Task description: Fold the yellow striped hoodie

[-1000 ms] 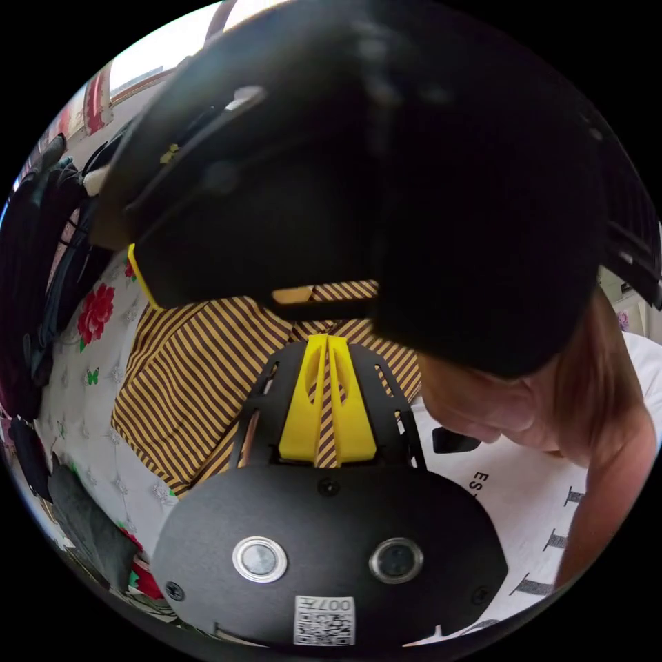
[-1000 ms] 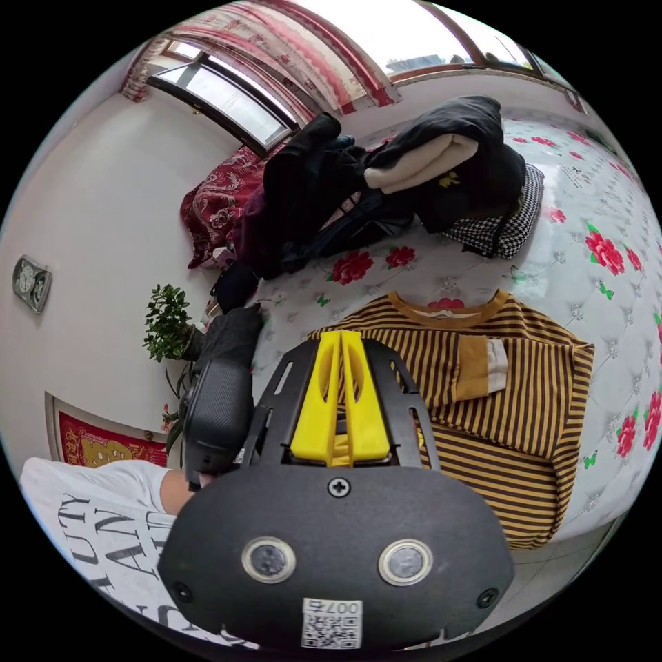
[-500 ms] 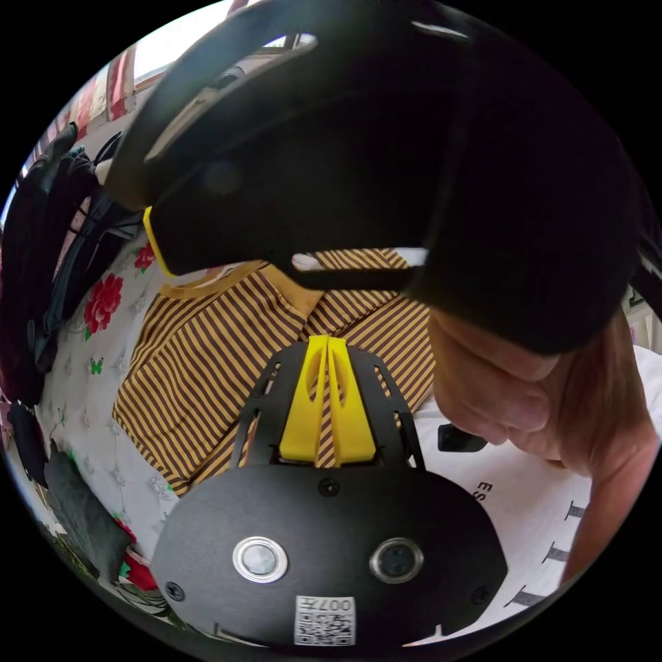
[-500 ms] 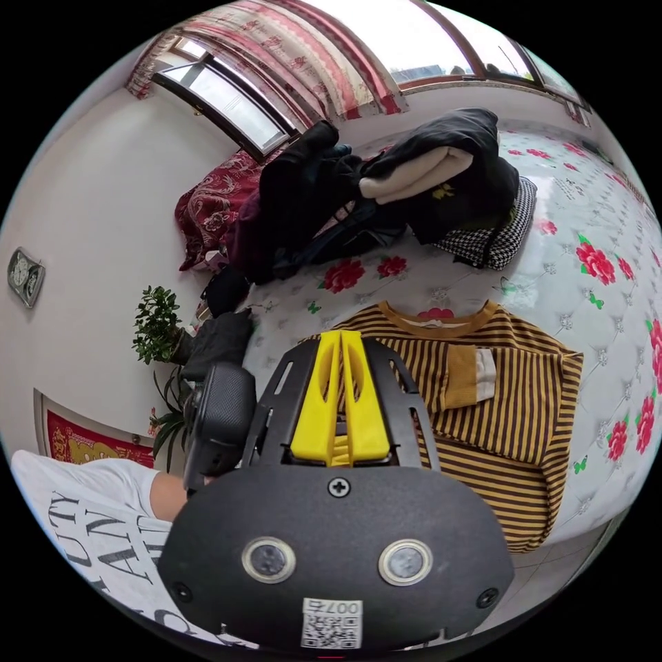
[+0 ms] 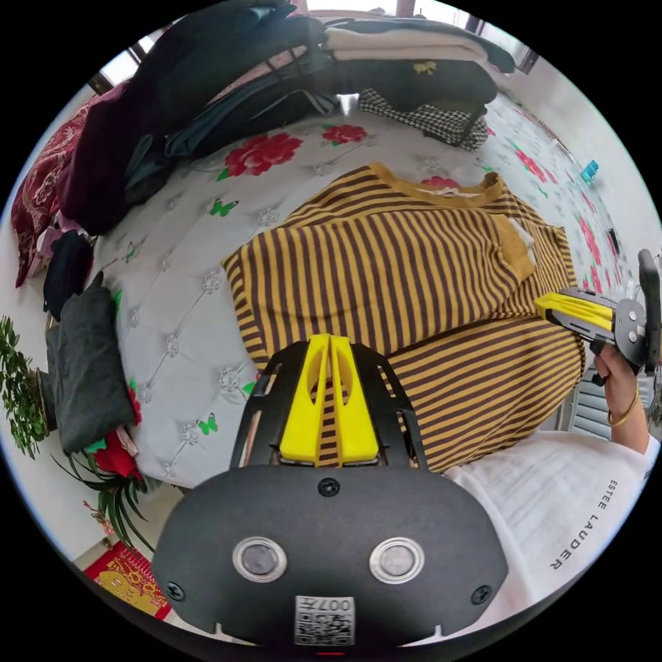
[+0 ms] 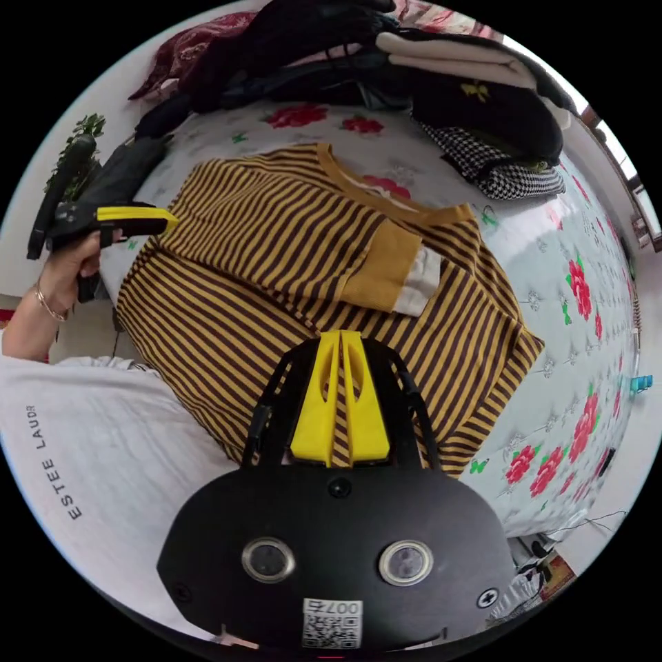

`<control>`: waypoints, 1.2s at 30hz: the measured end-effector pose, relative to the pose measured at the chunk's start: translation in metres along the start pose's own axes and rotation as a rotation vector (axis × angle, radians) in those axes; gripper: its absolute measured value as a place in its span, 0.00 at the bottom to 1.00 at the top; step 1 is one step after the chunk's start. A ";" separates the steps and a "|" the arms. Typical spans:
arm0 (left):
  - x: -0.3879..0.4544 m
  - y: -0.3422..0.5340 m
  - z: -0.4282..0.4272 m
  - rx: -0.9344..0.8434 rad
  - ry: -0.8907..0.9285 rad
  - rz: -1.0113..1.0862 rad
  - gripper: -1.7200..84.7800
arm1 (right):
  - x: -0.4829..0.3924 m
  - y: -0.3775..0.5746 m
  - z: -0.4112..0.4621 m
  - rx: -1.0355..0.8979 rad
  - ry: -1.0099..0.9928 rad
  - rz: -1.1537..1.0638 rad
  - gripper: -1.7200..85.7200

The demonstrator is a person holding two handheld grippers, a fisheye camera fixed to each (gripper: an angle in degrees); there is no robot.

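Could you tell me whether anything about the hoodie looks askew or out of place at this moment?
Mostly tidy. The yellow striped hoodie lies flat on the bed, one sleeve folded across the chest. Its hem end runs past the bed's edge toward the person.

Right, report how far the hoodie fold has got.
Done: one sleeve lies folded across the chest of the yellow-and-brown striped hoodie, its mustard cuff near the middle. In hand: nothing gripped; the left claw and right claw hover at opposite edges. Left: fold the body.
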State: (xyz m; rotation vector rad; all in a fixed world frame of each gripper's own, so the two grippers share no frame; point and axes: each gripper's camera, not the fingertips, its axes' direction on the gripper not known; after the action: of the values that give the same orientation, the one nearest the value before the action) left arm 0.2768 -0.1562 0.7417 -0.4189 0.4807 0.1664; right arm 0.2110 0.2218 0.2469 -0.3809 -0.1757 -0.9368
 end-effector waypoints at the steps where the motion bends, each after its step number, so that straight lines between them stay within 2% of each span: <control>1: -0.002 0.000 0.002 -0.006 -0.009 -0.010 0.01 | -0.003 -0.002 0.009 -0.030 0.020 -0.005 0.02; 2: -0.005 0.000 0.006 -0.015 -0.021 -0.026 0.01 | -0.008 -0.007 0.026 -0.090 0.052 -0.022 0.02; 4: -0.006 0.000 0.012 -0.026 -0.032 -0.039 0.01 | -0.021 -0.003 0.020 0.028 0.100 -0.084 0.02; 5: -0.006 -0.001 0.017 -0.040 -0.043 -0.047 0.01 | -0.025 -0.003 0.024 0.023 0.119 -0.089 0.02; 12: 0.001 -0.004 0.031 -0.060 -0.061 -0.043 0.01 | -0.021 -0.010 0.010 0.040 0.017 -0.014 0.03; 15: 0.003 -0.006 0.030 -0.060 -0.057 -0.038 0.01 | -0.006 -0.003 -0.021 0.212 -0.030 0.086 0.05; 18: 0.003 -0.005 0.029 -0.052 -0.050 -0.035 0.01 | 0.010 0.000 -0.036 0.311 0.009 0.176 0.09; 22: 0.005 -0.005 0.027 -0.048 -0.049 -0.029 0.01 | 0.024 -0.010 -0.025 0.252 0.023 0.247 0.11; 25: 0.007 -0.004 0.026 -0.048 -0.057 -0.019 0.01 | 0.023 -0.018 0.002 0.136 0.005 0.267 0.11; 34: 0.006 -0.001 0.022 -0.039 -0.045 -0.032 0.01 | 0.008 -0.014 0.003 0.133 -0.024 0.246 0.09; 36: 0.004 0.000 0.021 -0.040 -0.037 -0.037 0.01 | 0.002 -0.006 -0.012 0.211 -0.014 0.238 0.08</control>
State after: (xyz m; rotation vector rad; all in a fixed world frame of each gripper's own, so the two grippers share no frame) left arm 0.2894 -0.1466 0.7567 -0.4633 0.4333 0.1478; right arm 0.2070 0.2126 0.2384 -0.2075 -0.2345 -0.6735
